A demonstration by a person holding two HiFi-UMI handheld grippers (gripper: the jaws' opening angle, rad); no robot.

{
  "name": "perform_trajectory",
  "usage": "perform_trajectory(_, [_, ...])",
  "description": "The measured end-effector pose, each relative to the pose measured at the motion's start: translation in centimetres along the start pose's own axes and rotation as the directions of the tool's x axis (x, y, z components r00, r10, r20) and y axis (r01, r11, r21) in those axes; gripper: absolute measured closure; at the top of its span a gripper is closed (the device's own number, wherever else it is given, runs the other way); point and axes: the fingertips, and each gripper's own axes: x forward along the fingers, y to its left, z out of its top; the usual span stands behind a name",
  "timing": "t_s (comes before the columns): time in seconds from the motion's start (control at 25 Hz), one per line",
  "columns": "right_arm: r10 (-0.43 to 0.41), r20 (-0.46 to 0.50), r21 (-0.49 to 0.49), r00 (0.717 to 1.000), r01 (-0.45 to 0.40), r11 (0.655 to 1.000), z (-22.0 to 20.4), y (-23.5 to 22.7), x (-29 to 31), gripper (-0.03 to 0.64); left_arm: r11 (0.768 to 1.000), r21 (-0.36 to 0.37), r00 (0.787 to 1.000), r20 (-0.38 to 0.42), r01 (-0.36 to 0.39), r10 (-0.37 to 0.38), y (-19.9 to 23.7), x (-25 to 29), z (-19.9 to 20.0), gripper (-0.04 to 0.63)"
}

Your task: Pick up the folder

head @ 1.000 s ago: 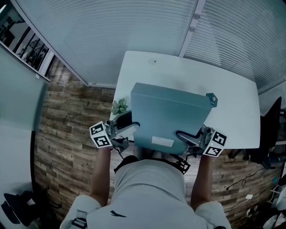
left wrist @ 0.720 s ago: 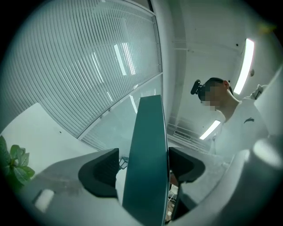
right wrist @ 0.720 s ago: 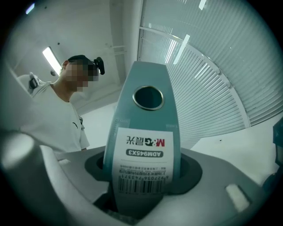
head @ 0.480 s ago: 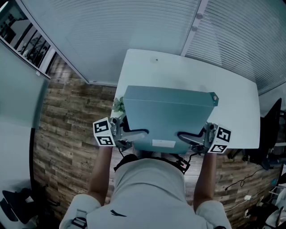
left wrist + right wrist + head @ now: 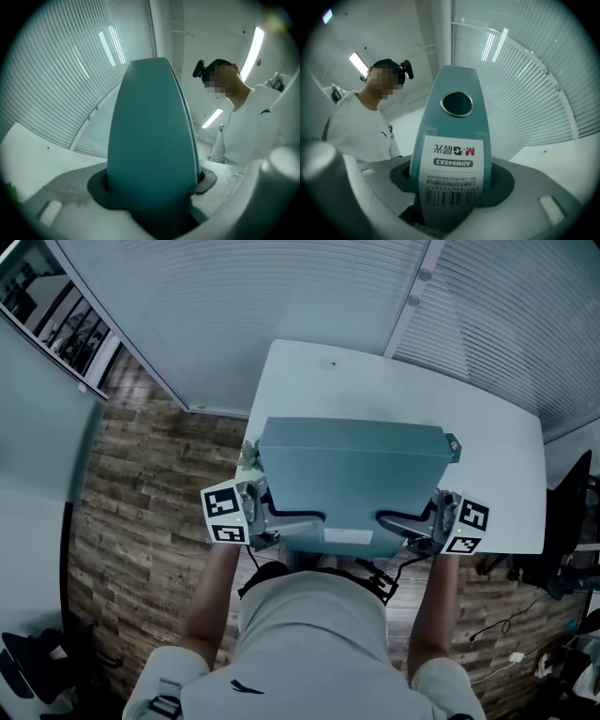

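I hold a teal box folder (image 5: 352,474) flat above the white table (image 5: 309,381), near its front edge. My left gripper (image 5: 317,517) clamps the folder's near left part; its jaws have just been closing, and the folder's plain edge (image 5: 152,140) fills the gap between the dark pads. The right gripper (image 5: 384,519) is shut on the near right part. In the right gripper view the folder's spine (image 5: 454,140), with a finger hole and a white barcode label (image 5: 451,176), stands between the pads.
A small green plant (image 5: 249,454) sits at the table's left edge, just beside the folder. A black chair (image 5: 567,512) stands to the right of the table. Wooden floor (image 5: 141,502) lies to the left, and slatted blinds run behind the table.
The folder has turned from a slant to square with the table edge. My left gripper has slid in from the folder's left corner onto its near edge. Both markers sit slightly higher.
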Motion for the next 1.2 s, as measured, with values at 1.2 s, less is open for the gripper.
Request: perform_trajectory(1.2, [-0.627, 0.405, -0.228, 0.666, 0.737, 0.636, 8.0, -2.4, -10.1, 0.432, 0.524, 0.211, 0.556, 0.47, -0.825, 0.686, -0.9, -13.0, 10.2, 0.293])
